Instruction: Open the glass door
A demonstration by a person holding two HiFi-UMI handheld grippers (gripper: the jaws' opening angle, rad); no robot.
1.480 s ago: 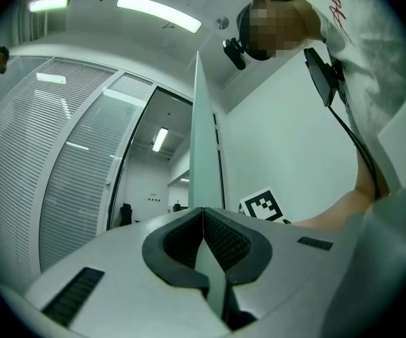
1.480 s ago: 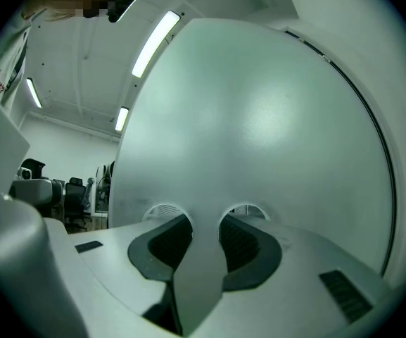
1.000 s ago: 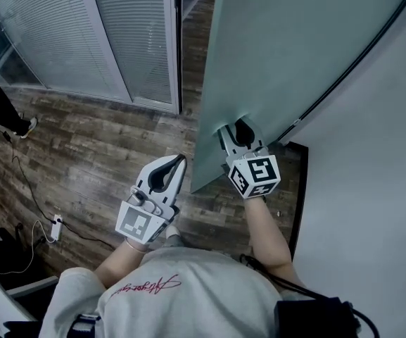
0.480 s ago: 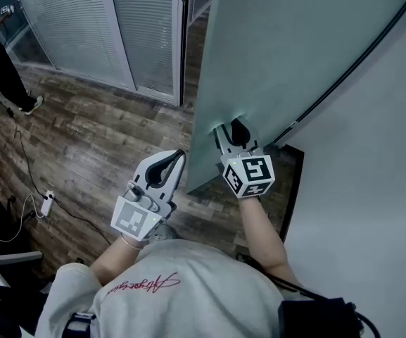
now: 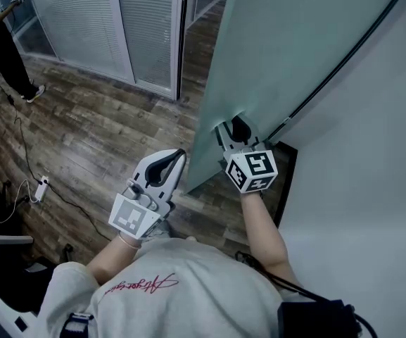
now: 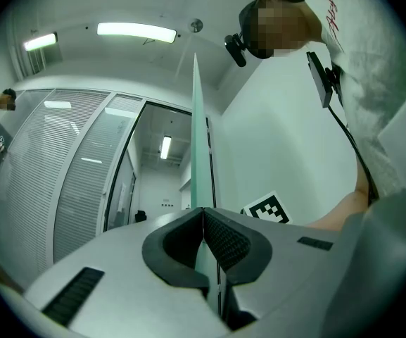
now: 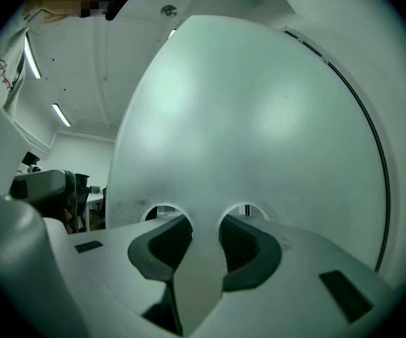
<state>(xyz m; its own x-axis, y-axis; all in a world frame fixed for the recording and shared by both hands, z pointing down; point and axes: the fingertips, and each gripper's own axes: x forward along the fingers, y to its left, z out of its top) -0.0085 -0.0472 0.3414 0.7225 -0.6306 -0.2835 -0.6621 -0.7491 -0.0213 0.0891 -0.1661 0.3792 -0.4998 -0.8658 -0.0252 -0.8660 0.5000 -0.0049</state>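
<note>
Since a second ago: power strip [image 5: 41,187] and its cable have slid further up the head view, and so has the bystander [image 5: 5,48] in dark clothes at far left. Both grippers keep the same pose against the door.

Left gripper [image 5: 182,154]: jaws pressed together, nothing between them. It is carried just left of the door's free edge, with no contact that I can see. In the left gripper view its closed tips [image 6: 203,213] line up with that thin green edge [image 6: 195,139], which rises straight ahead beyond them.

Glass door [image 5: 287,41]: frosted pane, standing ajar over the plank floor [image 5: 104,132] and rising directly ahead of the right gripper. A white wall [image 5: 371,189] lies to that gripper's right.

Right gripper [image 5: 236,129]: jaws part-way apart, each reaching into one of two round cut-outs in the pane. The pads sit on either side of the strip of glass between the holes, clamping it [image 7: 197,224].
</note>
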